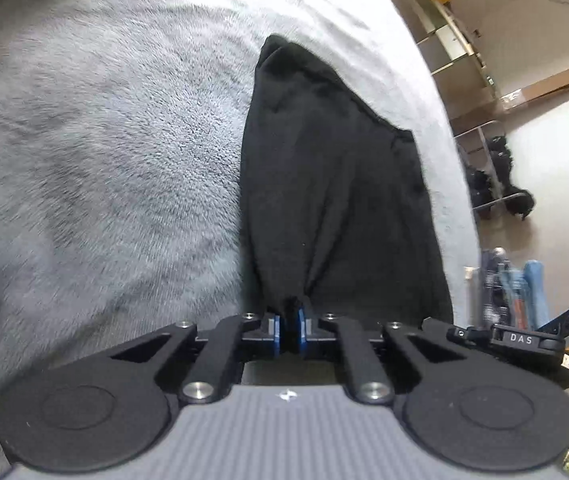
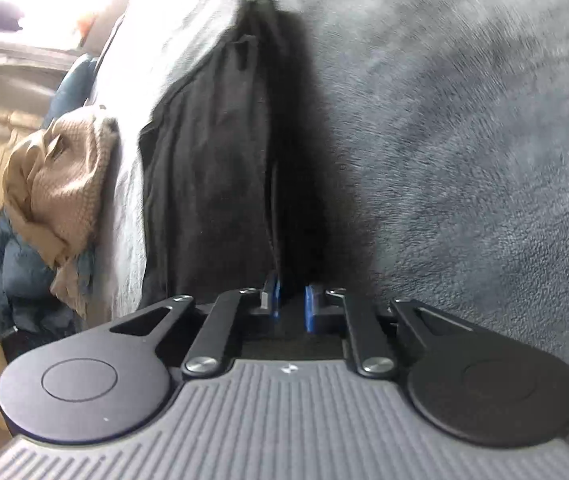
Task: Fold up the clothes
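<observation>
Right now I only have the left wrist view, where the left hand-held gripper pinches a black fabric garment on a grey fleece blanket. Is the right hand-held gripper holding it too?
Observer: Yes. The right hand-held gripper is shut on the black fabric garment, with cloth bunched between its blue pads.
Operator: Is any other clothing nearby?
Observer: A tan knitted garment lies heaped at the edge of the grey fleece blanket, left of the black one in the right wrist view.
Operator: Anything under it?
Observer: A dark blue quilted item shows beneath and beside it.
</observation>
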Action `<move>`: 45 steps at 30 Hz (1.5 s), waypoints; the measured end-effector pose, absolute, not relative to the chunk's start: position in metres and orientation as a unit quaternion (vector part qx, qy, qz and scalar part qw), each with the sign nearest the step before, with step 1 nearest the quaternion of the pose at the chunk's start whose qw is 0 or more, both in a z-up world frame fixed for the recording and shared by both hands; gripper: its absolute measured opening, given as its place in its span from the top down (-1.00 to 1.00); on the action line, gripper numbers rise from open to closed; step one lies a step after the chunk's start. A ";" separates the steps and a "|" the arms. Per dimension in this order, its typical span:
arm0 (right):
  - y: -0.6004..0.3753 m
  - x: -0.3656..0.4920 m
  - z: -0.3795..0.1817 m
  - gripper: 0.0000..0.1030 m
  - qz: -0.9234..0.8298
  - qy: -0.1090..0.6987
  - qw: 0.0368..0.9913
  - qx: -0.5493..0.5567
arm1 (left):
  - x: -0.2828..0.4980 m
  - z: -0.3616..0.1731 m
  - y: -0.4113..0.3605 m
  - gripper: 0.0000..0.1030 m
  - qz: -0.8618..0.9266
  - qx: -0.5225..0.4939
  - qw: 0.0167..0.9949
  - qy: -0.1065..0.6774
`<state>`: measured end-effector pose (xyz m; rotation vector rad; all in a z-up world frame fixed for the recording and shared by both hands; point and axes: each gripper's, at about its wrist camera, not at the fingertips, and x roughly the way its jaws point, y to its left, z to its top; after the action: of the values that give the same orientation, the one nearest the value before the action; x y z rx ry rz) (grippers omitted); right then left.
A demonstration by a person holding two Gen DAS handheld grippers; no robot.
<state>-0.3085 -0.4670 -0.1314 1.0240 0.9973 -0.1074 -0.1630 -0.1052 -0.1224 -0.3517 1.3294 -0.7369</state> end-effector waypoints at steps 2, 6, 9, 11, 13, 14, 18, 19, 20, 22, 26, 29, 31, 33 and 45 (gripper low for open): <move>-0.463 -0.315 -0.116 0.84 -0.043 0.455 0.753 0.474 | -0.177 -0.110 -0.091 0.85 -0.337 -0.150 0.704 0.608; -0.438 -0.346 -0.096 0.84 -0.020 0.491 0.734 0.469 | -0.218 -0.097 -0.061 0.84 -0.334 -0.121 0.674 0.648; -0.409 -0.380 -0.095 0.84 -0.015 0.530 0.701 0.478 | -0.252 -0.103 -0.037 0.84 -0.320 -0.098 0.643 0.689; -0.388 -0.404 -0.100 0.84 -0.018 0.557 0.676 0.481 | -0.271 -0.117 -0.029 0.82 -0.310 -0.071 0.628 0.710; -0.369 -0.422 -0.112 0.82 -0.025 0.586 0.657 0.474 | -0.283 -0.132 -0.028 0.58 -0.309 -0.039 0.612 0.727; -0.359 -0.427 -0.118 0.79 -0.029 0.602 0.660 0.448 | -0.285 -0.138 -0.030 0.53 -0.302 -0.006 0.610 0.732; -0.334 -0.421 -0.121 0.49 -0.030 0.664 0.687 0.295 | -0.285 -0.132 -0.032 0.17 -0.308 0.072 0.620 0.718; -0.332 -0.420 -0.111 0.48 -0.028 0.661 0.702 0.264 | -0.282 -0.123 -0.031 0.05 -0.309 0.080 0.631 0.707; -0.330 -0.420 -0.101 0.48 -0.025 0.657 0.716 0.233 | -0.279 -0.114 -0.030 0.05 -0.312 0.088 0.643 0.694; -0.335 -0.418 -0.077 0.46 -0.043 0.621 0.756 0.203 | -0.271 -0.099 -0.032 0.05 -0.316 0.098 0.663 0.671; -0.351 -0.398 -0.051 0.37 -0.082 0.514 0.827 0.213 | -0.250 -0.083 -0.059 0.04 -0.331 0.077 0.696 0.632; -0.349 -0.368 -0.059 0.38 -0.100 0.485 0.845 0.202 | -0.249 -0.085 -0.091 0.06 -0.356 0.048 0.700 0.617; -0.349 -0.354 -0.068 0.40 -0.101 0.477 0.852 0.190 | -0.253 -0.091 -0.127 0.09 -0.375 0.034 0.701 0.606; -0.356 -0.352 -0.077 0.42 -0.105 0.478 0.852 0.184 | -0.252 -0.094 -0.153 0.11 -0.393 0.022 0.704 0.591; -0.359 -0.366 -0.090 0.90 -0.099 0.460 0.853 0.227 | -0.228 -0.107 -0.274 0.14 -0.477 0.057 0.689 0.542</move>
<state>-0.3656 -0.3587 -0.0900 0.4766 0.9680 -0.2077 -0.2280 -0.2741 -0.1068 0.1276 1.2130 -1.0675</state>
